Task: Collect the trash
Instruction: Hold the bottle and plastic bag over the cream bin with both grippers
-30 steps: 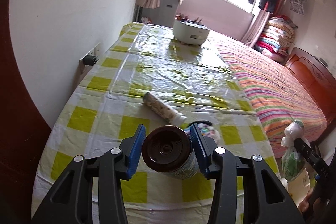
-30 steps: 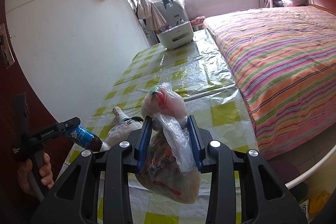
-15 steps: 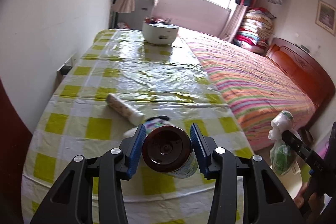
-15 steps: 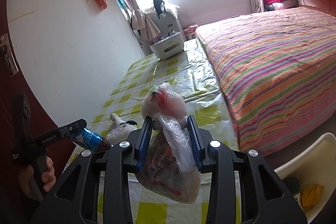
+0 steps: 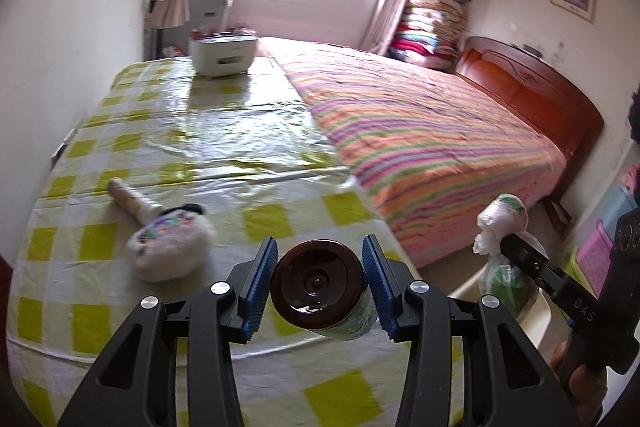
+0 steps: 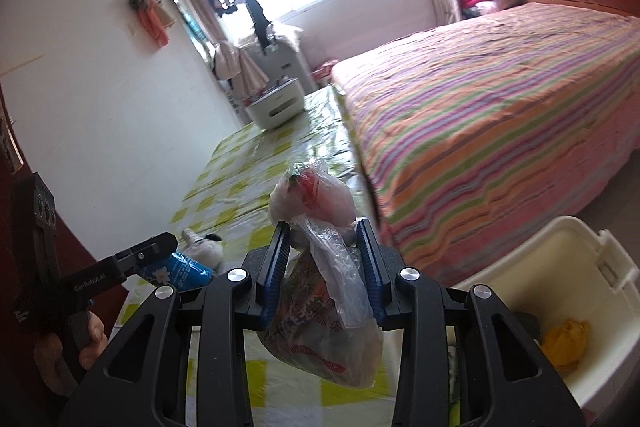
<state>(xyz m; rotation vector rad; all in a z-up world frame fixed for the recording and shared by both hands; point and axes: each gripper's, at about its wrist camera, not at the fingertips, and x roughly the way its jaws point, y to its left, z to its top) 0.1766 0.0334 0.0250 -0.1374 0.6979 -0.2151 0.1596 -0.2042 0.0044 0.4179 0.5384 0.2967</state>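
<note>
My left gripper (image 5: 319, 283) is shut on a brown plastic bottle (image 5: 320, 285) with a printed label, seen bottom-on, above the near edge of the checked table (image 5: 100, 251). In the right wrist view the same left gripper (image 6: 160, 247) holds the bottle's blue-labelled body (image 6: 184, 269) at the left. My right gripper (image 6: 323, 259) is shut on a knotted clear plastic bag of trash (image 6: 320, 307) that hangs below the pads. The bag (image 5: 498, 227) also shows at the right of the left wrist view. A cream bin (image 6: 568, 267) stands on the floor at lower right, with yellow trash (image 6: 564, 341) inside.
On the table lie a fluffy white pouch (image 5: 170, 247) and a patterned tube (image 5: 130, 201); a white box (image 5: 222, 55) sits at the far end. A striped bed (image 5: 432, 131) runs along the table's right side. A wall (image 5: 60, 47) borders the left.
Both grippers have swung to the right with their loads. The table has slid left in both views and the cream bin has come into the right wrist view.
</note>
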